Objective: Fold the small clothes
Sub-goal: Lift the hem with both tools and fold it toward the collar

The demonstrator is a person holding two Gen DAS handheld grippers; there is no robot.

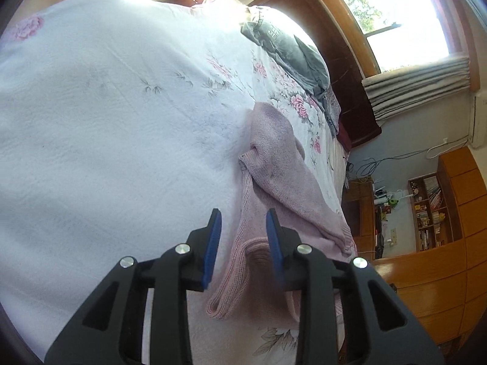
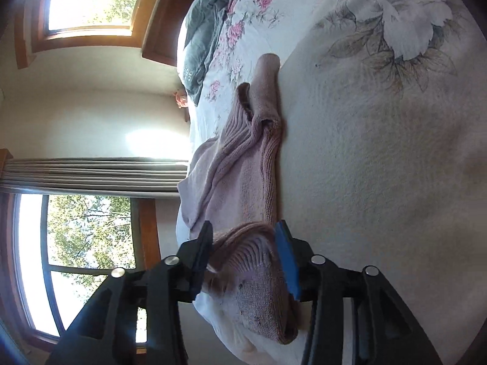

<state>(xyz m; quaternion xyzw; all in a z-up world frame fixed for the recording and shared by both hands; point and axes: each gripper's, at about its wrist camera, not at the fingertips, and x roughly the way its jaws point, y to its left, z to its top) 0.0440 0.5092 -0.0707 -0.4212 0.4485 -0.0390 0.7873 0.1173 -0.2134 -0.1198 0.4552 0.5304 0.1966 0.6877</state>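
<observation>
With the pink knit socks [image 1: 274,188] lying bunched on the floral bedsheet [image 1: 106,137], our left gripper [image 1: 243,222] hovers jaws apart while our right gripper [image 2: 242,234] brackets a ribbed cuff without clamping, so we should pinch both layers squarely before lifting.

floral sheet [image 1: 121,121], grey pillow [image 1: 289,48], window [image 1: 392,15], bookshelf [image 1: 429,210]

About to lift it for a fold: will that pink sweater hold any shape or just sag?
The pink sweater probably sags: it lies bunched in soft folds on the bedsheet. Its ribbed knit likely stretches. The fabric between the right gripper fingers already crumples.
</observation>
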